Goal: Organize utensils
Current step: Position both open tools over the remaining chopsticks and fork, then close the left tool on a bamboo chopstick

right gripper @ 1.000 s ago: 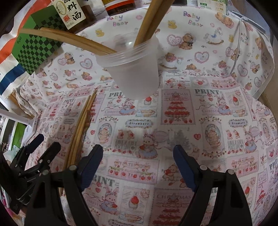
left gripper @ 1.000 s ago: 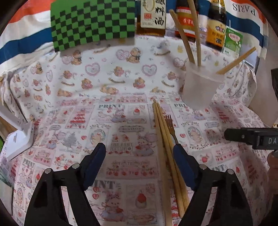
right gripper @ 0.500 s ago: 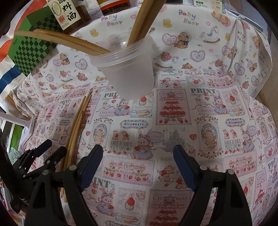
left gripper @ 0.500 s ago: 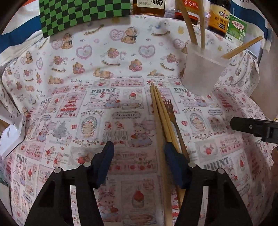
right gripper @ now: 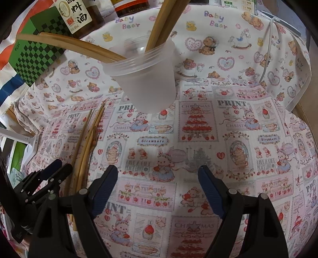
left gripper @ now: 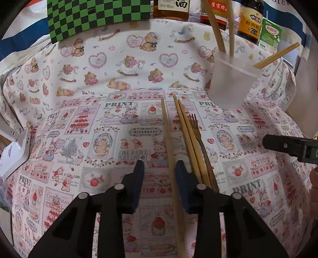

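Chopsticks of pale bamboo lie on the printed pink-and-white tablecloth [left gripper: 123, 65], and one single bamboo chopstick [left gripper: 168, 139] has been parted from the rest: it runs lengthwise between the blue-padded fingers of the left gripper [left gripper: 159, 168], hard against the right-hand pad [left gripper: 181, 174], while the left-hand pad stands clear of it. The jaws are closing around this stick but do not yet pinch it from both sides. Just beside it, outside the jaws, lie a pair of bamboo chopsticks [left gripper: 187, 135] side by side and a dark metal fork [left gripper: 196, 131] with its tines pointing away from the camera. Beyond them stands a frosted translucent plastic cup [right gripper: 145, 79] already holding several bamboo chopsticks (they lean out over its rim in different directions). The right gripper [right gripper: 158, 178] hangs over bare cloth in front of the cup, its fingers spread wide with nothing between them. Behind the cloth stand a green-and-black checkered box [left gripper: 95, 15] and some sauce bottles [left gripper: 249, 19].
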